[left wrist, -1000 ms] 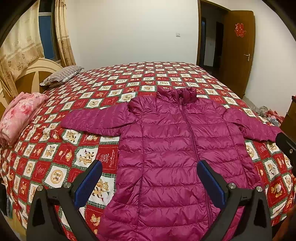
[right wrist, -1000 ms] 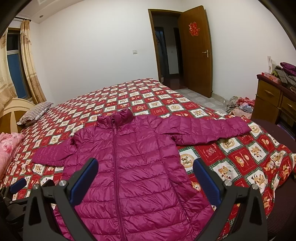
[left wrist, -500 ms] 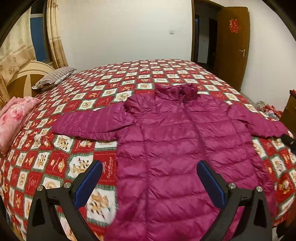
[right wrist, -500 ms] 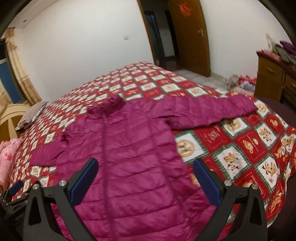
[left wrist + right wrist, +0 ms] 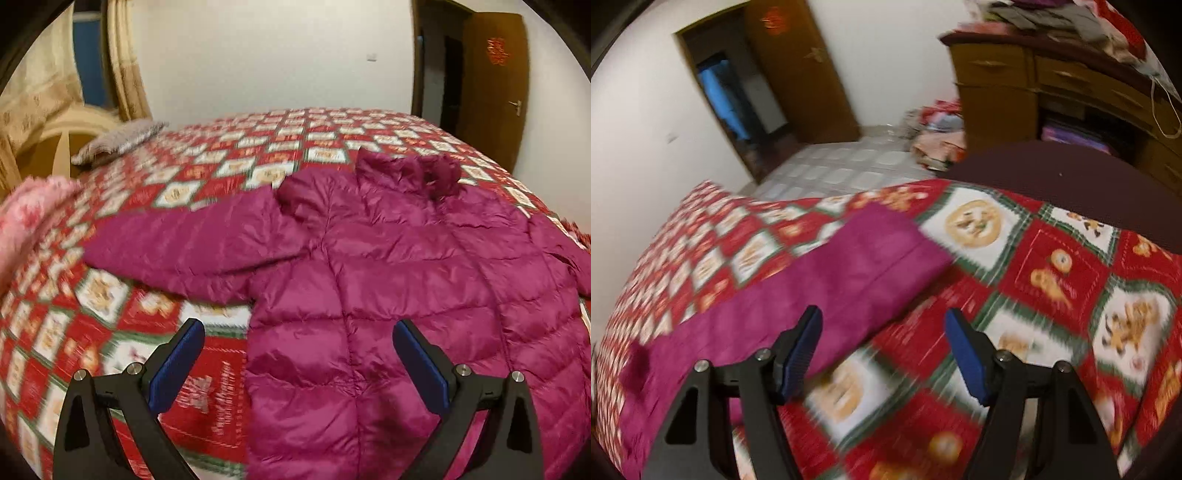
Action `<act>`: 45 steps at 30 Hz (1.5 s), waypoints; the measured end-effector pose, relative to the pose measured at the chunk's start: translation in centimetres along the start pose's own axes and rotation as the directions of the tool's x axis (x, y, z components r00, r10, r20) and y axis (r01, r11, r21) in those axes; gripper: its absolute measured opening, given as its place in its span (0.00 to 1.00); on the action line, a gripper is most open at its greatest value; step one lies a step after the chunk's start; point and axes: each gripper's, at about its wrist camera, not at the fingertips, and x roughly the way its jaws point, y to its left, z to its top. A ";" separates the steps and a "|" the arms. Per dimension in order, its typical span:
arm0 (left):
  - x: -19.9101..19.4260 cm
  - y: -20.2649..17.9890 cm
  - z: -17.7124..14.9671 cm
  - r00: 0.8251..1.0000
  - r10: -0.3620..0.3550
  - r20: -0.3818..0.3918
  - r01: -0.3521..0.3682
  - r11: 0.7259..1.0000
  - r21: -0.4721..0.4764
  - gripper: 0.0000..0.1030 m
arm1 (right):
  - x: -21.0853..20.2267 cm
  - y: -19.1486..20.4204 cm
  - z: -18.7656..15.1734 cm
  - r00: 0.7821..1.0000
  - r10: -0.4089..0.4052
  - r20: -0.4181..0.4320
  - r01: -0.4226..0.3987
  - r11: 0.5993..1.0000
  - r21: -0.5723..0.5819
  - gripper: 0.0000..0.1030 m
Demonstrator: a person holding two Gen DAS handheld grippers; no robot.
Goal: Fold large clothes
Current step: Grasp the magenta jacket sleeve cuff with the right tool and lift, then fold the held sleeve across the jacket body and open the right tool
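Item: magenta quilted down jacket (image 5: 388,280), lying face-up and zipped on the red-and-white patchwork bedspread (image 5: 229,147), collar (image 5: 410,171) pointing toward 12 o'clock in the left wrist view, hem running off toward 6 o'clock; one sleeve (image 5: 192,247) is stretching out toward 9 o'clock, the other sleeve (image 5: 849,269) is showing in the right wrist view as a band running from 8 o'clock up to a cuff near the centre. Left gripper (image 5: 299,363): hanging above the jacket's lower side panel and the bedspread beside it, blue pads spread wide, holding nothing. Right gripper (image 5: 882,350): hovering over the bedspread just beside the outstretched sleeve, pads likewise apart, empty; whether either is touching fabric cannot be told through the blur. Handling, as judged: the jacket is looking light, puffy and soft, its shiny shell likely slippery, so a shallow pinch is liable to slide off; trapped air will be making folds spring back. Suggested holds: the cuff end of each sleeve, pinching through both layers, then the hem corners. Surroundings: grey striped pillow (image 5: 118,142) at 10 o'clock, pink floral bedding (image 5: 26,221) at 9 o'clock, wooden door (image 5: 491,85) at 1 o'clock, wooden dresser (image 5: 1052,85) in the right wrist view
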 end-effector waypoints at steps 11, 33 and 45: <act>4.1 -0.2 -1.9 0.995 0.019 -0.094 -0.020 1.000 -0.012 0.99 | 2.6 1.0 -0.1 0.992 -0.114 0.054 0.119 0.987 -0.104 0.42; -4.8 6.6 0.2 0.999 0.023 0.042 -0.017 0.991 -0.130 0.99 | -15.0 27.9 -15.8 0.854 0.511 -0.100 -0.440 0.605 -0.664 0.11; -5.7 11.5 0.2 0.995 0.069 0.067 -0.057 0.984 -0.170 0.99 | -13.1 39.0 -32.5 0.730 0.533 -0.428 -0.660 0.386 -0.644 0.11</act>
